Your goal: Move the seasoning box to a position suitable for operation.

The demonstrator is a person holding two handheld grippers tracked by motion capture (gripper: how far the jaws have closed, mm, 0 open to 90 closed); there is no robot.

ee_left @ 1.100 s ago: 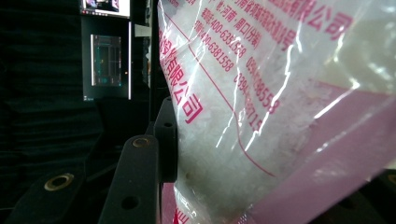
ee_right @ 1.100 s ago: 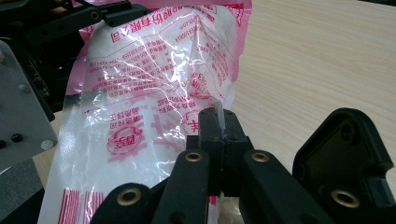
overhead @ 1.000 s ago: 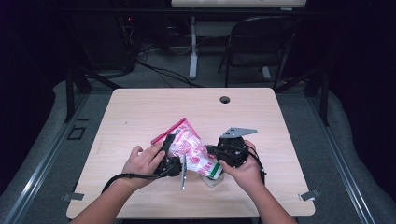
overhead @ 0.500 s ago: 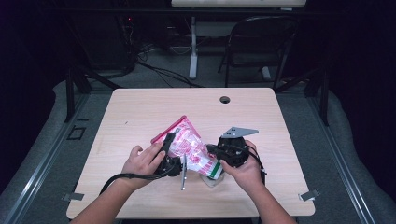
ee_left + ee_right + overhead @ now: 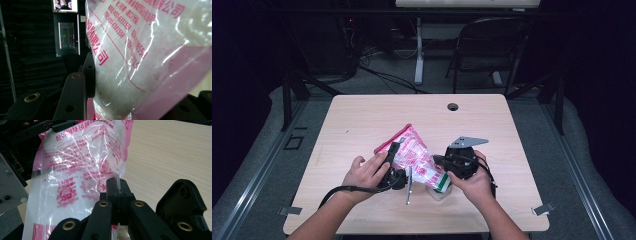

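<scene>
1. Pale wooden table (image 5: 362,120) under you: your right gripper (image 5: 117,185) is clenched on the bag's clear edge.
2. Your left gripper (image 5: 393,156) clasps the pink-printed bag (image 5: 414,157), tilted near centre.
3. Pull apart gently, holding steady so the film doesn't tear.

Table (image 5: 362,120): light wood top, rounded corners, bare across far half.
Cable hole (image 5: 453,106): small, dark, round, near far edge of table, right of middle.
Folding chair (image 5: 490,45): black, beyond table, at right of white post.
White post (image 5: 418,50): upright, behind far edge, foot on grey floor.
Cables (image 5: 377,70): black, loose on floor left of post.
Floor (image 5: 272,150): grey, metal rails along both sides.
Screens (image 5: 67,35): 2, lit, stacked in dark background of left gripper view.
</scene>
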